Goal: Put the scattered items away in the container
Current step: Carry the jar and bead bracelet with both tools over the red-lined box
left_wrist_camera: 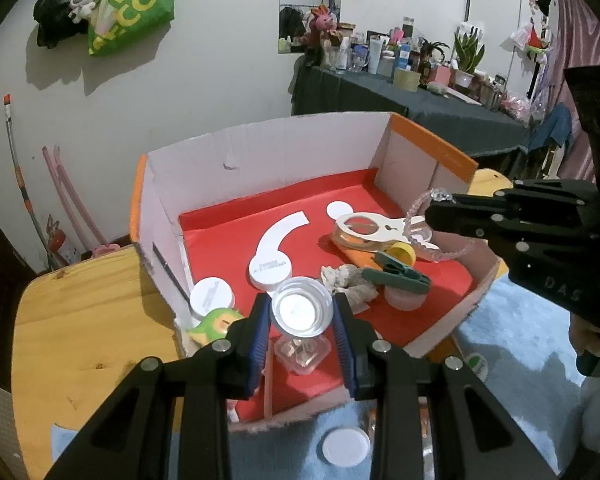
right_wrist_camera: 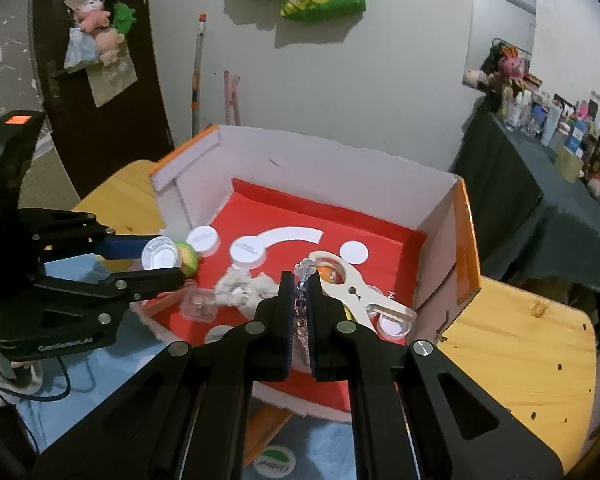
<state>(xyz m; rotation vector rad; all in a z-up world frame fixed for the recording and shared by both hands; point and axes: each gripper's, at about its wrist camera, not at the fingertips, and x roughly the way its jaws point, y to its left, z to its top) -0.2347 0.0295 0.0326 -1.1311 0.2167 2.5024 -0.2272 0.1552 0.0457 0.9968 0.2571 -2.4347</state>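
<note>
The box on the table already holds most items. The left gripper clamps a clear jar over it; the right gripper pinches a bead bracelet. One white lid remains outside.

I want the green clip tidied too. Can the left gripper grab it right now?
Probably not yet. The left gripper is shut on a small clear jar, so its jaws are full. The green clip lies uncovered in the box, just beyond, so after dropping the jar the way looks free.
</note>
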